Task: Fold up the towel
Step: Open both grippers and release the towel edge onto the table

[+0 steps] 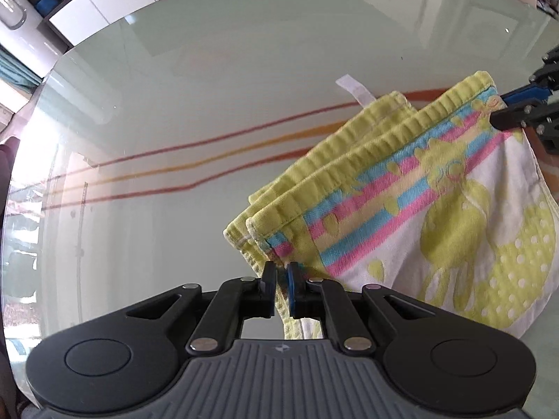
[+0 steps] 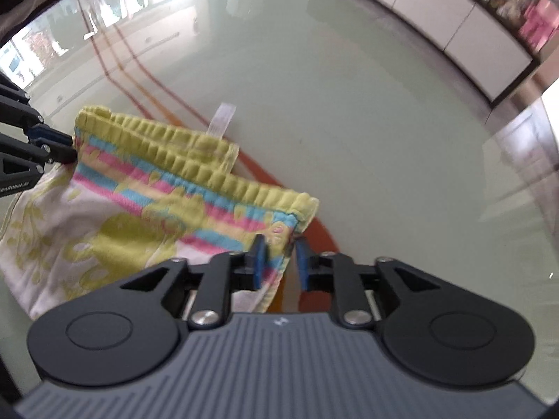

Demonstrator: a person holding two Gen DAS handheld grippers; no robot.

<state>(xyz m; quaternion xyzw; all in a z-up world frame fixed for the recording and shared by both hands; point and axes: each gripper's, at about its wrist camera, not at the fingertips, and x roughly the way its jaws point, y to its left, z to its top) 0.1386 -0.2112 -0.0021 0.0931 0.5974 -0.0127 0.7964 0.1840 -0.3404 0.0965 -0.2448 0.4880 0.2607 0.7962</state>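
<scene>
The towel [image 1: 436, 188] is white with yellow-green figures, pink, blue and yellow stripes and a ribbed yellow-green border. It is folded double and hangs between both grippers above the glass table. My left gripper [image 1: 282, 274] is shut on the towel's near left corner. In the right wrist view the towel [image 2: 146, 209] stretches left, and my right gripper [image 2: 281, 248] has its jaws slightly apart around the towel's right corner. The left gripper also shows at the left edge of that view [image 2: 71, 146]. A white label [image 2: 220, 118] sticks up from the far layer.
A round pale green glass table [image 1: 209, 104] with curved red and orange stripes [image 1: 174, 167] lies under the towel. White cabinets [image 2: 471, 35] stand beyond the table. Bright glare falls on the table's left side.
</scene>
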